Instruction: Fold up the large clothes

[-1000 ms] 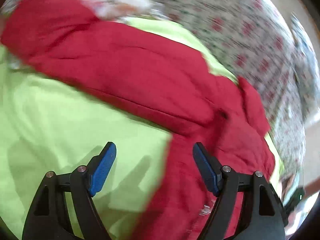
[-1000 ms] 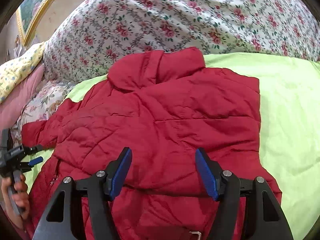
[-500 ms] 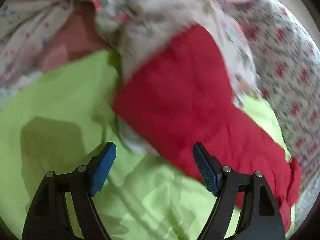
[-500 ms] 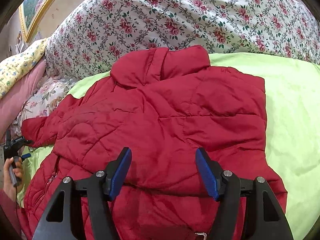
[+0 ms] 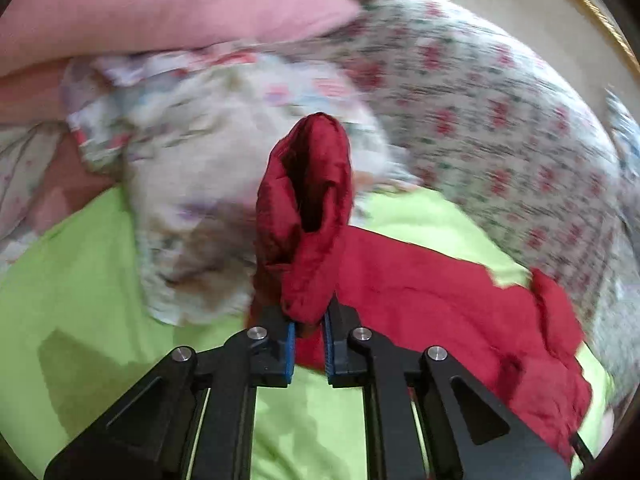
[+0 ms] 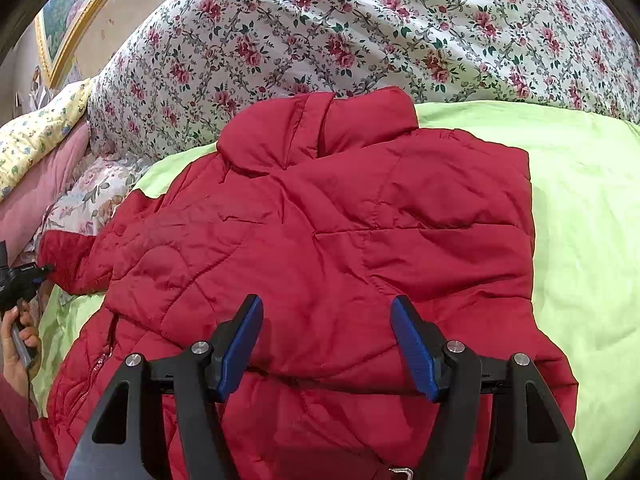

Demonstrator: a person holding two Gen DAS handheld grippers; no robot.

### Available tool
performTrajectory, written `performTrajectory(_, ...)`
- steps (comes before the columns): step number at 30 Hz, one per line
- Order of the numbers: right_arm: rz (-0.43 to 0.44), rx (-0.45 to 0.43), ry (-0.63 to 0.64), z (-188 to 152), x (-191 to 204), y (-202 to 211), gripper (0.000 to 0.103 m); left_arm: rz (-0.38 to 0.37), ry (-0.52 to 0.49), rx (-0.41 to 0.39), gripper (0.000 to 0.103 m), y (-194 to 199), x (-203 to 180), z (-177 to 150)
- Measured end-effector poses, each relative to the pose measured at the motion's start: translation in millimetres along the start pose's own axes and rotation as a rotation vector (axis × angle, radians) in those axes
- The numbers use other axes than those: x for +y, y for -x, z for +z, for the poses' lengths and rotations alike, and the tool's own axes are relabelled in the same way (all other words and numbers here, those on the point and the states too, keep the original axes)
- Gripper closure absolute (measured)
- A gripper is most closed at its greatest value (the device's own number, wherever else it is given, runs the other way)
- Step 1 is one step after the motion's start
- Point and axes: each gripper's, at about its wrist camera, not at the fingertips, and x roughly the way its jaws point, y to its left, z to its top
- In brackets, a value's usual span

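So there's a red puffer jacket (image 6: 320,248) spread across a lime green sheet (image 6: 584,208) on a bed, collar (image 6: 316,128) pointing toward a big floral quilt (image 6: 360,32) bunched up at the far side. It looks partly folded already, with 1 quilted layer lying over the lower half.

The left gripper (image 5: 309,344) has its jaws clamped on the end of 1 sleeve (image 5: 308,200), right at the cuff. The cuff opening gapes toward the camera and the sleeve stands up a bit from the blue pads (image 5: 291,350). From the right wrist view you can see the same thing off at the left edge: the left gripper (image 6: 42,270) pinching the sleeve tip (image 6: 66,258), with the person's left hand (image 6: 18,344) wrapped around the handle below it.

The right gripper (image 6: 326,344) has its jaws spread wide, nothing between them. It hangs over the lower middle of the jacket, and I can't tell if the fingers are touching the fabric or just above it.

Other stuff around: a pink pillow (image 6: 32,200) and a yellow flowery pillow (image 6: 36,132) stacked at the left, a smaller pale floral pillow (image 5: 200,200) right beside the sleeve, and a gold picture frame (image 6: 80,20) on the wall. The left wrist view is pretty motion-blurred, so the quilt pattern is smeared there.
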Motion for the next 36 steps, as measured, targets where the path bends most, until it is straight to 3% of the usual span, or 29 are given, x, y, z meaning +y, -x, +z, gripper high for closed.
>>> performTrajectory(15,0.018,-0.009,-0.059,2,-9,5,0.035,-0.332,-0.254,0.096,0.095,29,-173,-65)
performTrajectory(26,0.036,-0.02,-0.107,4,-16,10,0.035,-0.425,-0.39,0.182,0.095,28,-257,-122)
performTrajectory(36,0.163,-0.038,-0.234,8,-35,17,0.033,-0.462,-0.487,0.276,0.095,18,-308,-176)
